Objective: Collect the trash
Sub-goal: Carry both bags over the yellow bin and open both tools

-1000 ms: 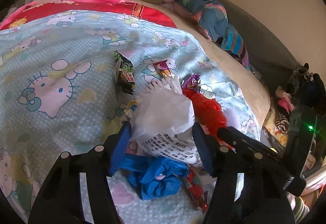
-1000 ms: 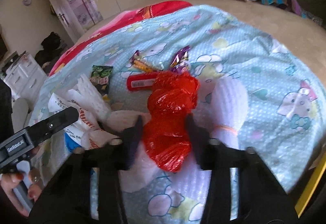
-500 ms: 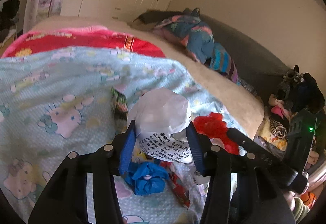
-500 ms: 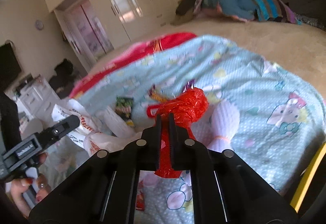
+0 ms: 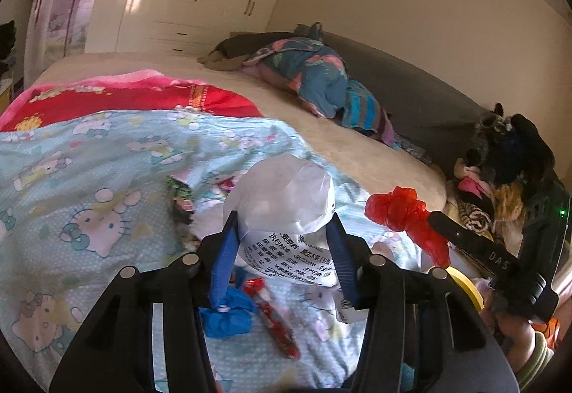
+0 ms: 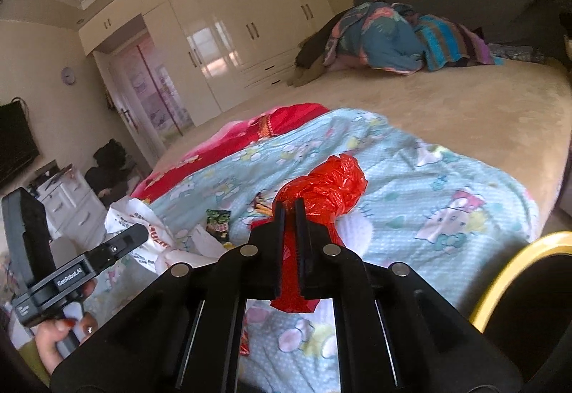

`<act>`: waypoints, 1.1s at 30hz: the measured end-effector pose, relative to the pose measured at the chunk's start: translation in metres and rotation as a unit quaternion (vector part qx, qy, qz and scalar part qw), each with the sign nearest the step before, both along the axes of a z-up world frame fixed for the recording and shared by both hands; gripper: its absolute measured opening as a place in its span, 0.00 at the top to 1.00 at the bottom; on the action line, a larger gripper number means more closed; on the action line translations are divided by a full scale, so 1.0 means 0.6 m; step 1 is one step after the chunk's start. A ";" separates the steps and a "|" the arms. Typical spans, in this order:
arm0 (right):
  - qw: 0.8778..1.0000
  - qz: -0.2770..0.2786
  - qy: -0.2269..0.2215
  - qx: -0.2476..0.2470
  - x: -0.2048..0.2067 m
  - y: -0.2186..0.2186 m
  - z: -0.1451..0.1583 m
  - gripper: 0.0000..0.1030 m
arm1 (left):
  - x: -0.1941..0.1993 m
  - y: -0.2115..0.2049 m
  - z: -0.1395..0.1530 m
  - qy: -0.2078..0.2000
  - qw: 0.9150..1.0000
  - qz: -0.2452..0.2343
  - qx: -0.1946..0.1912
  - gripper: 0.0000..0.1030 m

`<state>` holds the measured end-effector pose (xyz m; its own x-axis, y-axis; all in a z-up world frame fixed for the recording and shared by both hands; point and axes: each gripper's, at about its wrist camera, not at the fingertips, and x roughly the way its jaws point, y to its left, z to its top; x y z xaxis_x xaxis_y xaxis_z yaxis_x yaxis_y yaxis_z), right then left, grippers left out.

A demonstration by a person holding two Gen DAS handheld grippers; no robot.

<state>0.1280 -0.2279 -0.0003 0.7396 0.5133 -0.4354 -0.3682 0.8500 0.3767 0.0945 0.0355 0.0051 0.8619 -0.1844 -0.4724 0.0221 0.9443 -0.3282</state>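
My right tool is pinched almost shut on a crumpled red plastic bag, the film squeezed into the thin slot between the fingers so the bunched top stands above them and a tail hangs below; I judge that tight bite is what keeps such slippery film from sliding out. It hangs above the pale blue cartoon-cat bedsheet, just beside the yellow rim of a bin at my right edge, which I take for its destination. My left tool sits at a middling width, its blue-padded fingers pressing either side of a white plastic bag printed with black text, lifted clear of the sheet and puffed open on top, probably held as the collecting sack. Below it on the bed lie a crumpled blue wrapper, a red snack packet and a green snack packet, not yet gathered.
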 end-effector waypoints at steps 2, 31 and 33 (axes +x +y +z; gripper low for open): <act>1.000 -0.010 -0.001 -0.002 -0.009 -0.017 0.001 0.97 | -0.003 -0.013 0.002 -0.004 1.000 -0.009 0.004 0.55; 0.994 -0.104 0.011 -0.039 -0.090 -0.191 -0.007 0.97 | -0.013 -0.163 0.007 -0.009 0.993 -0.113 0.033 0.55; 0.993 -0.109 0.009 -0.044 -0.093 -0.201 -0.004 0.97 | -0.012 -0.173 0.007 -0.008 0.992 -0.120 0.036 0.55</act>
<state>0.0724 -0.3483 -0.0024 0.8208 0.3012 -0.4854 -0.1653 0.9386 0.3028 0.0873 -0.0684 0.0091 0.8051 -0.3510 -0.4781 0.2535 0.9324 -0.2576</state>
